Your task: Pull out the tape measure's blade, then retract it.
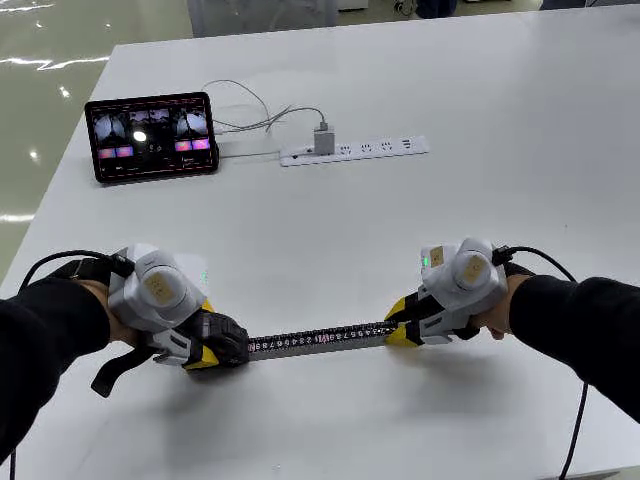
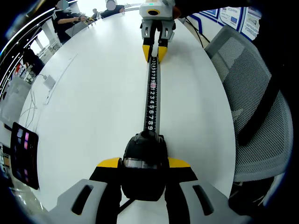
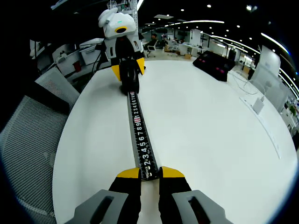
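Table (image 1: 300, 230); one tape measure (image 1: 228, 340) (blade (image 1: 320, 340) out); left gripper (image 2: 145, 163), right gripper (image 3: 150, 173) both clamped

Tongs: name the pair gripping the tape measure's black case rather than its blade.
The left tongs: their jaws clamp the black case, while the right tongs pinch only the blade tip.

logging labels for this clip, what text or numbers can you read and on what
"2 3 4 5 6 7 8 9": white digits along the black blade, repeating.
Tablet screen: too small to read.
Wall posters: blurred.
Tape measure case: no label legible.
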{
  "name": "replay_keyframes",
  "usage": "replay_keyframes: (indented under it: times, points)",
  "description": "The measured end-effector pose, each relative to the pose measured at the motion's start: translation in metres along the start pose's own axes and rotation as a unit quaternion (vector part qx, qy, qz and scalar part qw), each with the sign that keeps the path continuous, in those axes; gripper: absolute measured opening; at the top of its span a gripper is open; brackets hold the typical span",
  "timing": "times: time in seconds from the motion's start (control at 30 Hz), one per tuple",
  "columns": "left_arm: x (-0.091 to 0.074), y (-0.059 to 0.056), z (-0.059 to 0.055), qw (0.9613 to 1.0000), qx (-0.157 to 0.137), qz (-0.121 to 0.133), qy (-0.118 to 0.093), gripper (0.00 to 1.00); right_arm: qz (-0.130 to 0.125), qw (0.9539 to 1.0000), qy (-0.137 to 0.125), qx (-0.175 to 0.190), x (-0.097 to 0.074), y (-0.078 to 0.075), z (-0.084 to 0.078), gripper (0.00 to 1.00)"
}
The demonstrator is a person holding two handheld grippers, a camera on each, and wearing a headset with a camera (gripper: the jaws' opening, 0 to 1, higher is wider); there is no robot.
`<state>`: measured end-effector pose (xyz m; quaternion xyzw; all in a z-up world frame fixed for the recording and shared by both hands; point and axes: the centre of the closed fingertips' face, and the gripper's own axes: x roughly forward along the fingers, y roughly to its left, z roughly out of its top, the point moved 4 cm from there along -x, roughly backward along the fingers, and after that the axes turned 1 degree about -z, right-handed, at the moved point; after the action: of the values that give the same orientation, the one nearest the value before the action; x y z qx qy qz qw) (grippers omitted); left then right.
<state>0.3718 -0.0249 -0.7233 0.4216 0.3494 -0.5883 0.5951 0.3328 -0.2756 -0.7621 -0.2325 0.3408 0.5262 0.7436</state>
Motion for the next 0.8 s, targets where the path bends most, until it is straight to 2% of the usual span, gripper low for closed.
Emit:
replay_keyframes:
  times: [0.8]
  points:
    - [-0.0006,-0.0011,0.0010,1.0000,0.000,0.001,0.000,0.29,-0.003,1.0000,0.003,0.004,-0.0076,-0.0029,-0.0065,0.10]
